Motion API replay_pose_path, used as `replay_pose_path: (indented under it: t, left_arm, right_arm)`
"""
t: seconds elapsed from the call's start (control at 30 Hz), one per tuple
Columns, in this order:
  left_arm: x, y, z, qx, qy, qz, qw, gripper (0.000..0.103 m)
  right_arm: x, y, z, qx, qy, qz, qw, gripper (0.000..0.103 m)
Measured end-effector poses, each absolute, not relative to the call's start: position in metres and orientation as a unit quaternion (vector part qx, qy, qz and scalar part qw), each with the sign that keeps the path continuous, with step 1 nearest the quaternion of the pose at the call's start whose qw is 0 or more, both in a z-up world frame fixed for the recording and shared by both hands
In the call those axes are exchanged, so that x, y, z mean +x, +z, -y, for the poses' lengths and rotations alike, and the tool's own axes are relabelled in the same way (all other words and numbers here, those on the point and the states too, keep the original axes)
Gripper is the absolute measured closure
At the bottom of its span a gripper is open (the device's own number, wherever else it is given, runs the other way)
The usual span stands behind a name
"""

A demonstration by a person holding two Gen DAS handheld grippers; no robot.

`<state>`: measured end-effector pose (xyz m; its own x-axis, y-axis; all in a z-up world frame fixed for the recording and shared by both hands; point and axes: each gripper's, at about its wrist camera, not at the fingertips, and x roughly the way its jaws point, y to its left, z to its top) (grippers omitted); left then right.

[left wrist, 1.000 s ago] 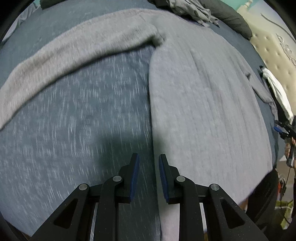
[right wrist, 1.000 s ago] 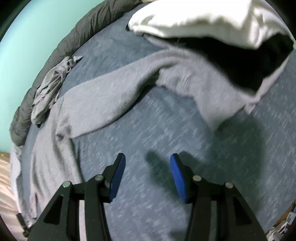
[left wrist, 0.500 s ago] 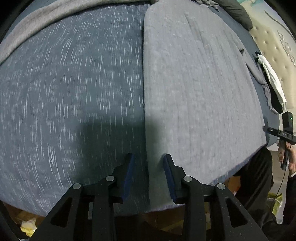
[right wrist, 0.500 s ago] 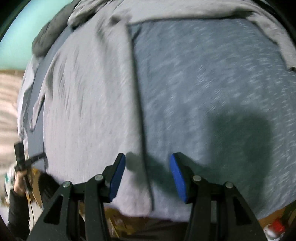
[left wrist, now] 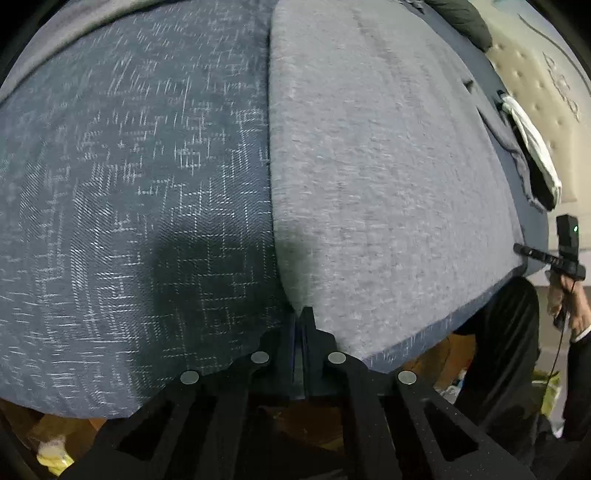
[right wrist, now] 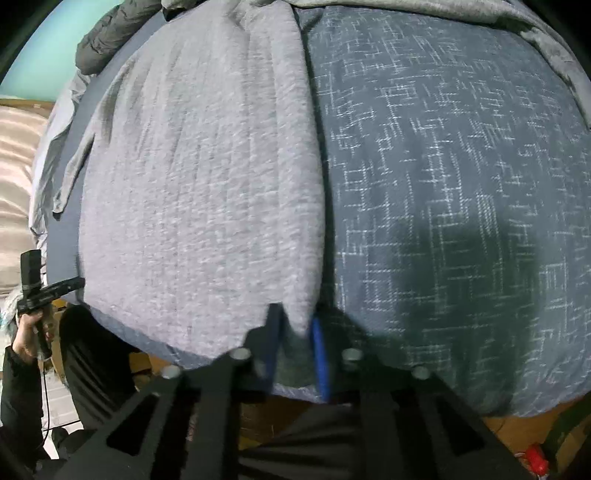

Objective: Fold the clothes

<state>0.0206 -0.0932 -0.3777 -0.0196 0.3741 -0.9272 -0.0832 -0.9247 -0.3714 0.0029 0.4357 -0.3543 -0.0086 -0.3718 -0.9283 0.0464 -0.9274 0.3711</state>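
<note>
Garment: grey sweater (left wrist: 388, 177) lies flat on the blue patterned bedspread (left wrist: 129, 184), hem at the near bed edge | Left gripper (left wrist: 300, 317): jaws together, pinching the sweater's lower corner at its side edge | Right gripper (right wrist: 295, 328): jaws closing, clamped on the opposite hem corner, cloth bunched between the pads | Background: dark jacket (right wrist: 107, 33) at the far side.

Bedroom; patterned blue bedspread (left wrist: 129, 184), tufted headboard (left wrist: 546, 85), clothes heaped behind
</note>
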Motion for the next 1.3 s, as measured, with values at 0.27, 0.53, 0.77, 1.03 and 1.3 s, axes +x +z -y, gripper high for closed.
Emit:
replay_pose_path:
  t: [0.27,0.53,0.77,1.03,1.3]
  left_arm:
    - [0.041,-0.360,0.103,-0.666,0.717,0.102,0.175,0.101]
    - [0.046,-0.365,0.103,-0.673,0.713,0.095,0.172,0.101]
    - [0.044,-0.362,0.096,-0.681,0.710,0.075,0.159,0.088]
    - [0.032,-0.330,0.099,-0.646,0.746,0.077,0.143,0.072]
    - [-0.009,-0.321,0.119,-0.622,0.767,0.096,0.125,0.067]
  right_arm:
    - [0.014,-0.326,-0.436,0.673,-0.720,0.066,0.156,0.100]
    - [0.028,-0.345,-0.430,0.686,-0.710,0.043,0.153,0.100]
    - [0.025,-0.350,-0.444,0.697,-0.697,0.066,0.156,0.089]
    - [0.001,-0.292,-0.571,0.573,-0.804,0.156,0.018,0.065]
    - [-0.013,-0.297,-0.659,0.475,-0.815,0.304,-0.134,0.056]
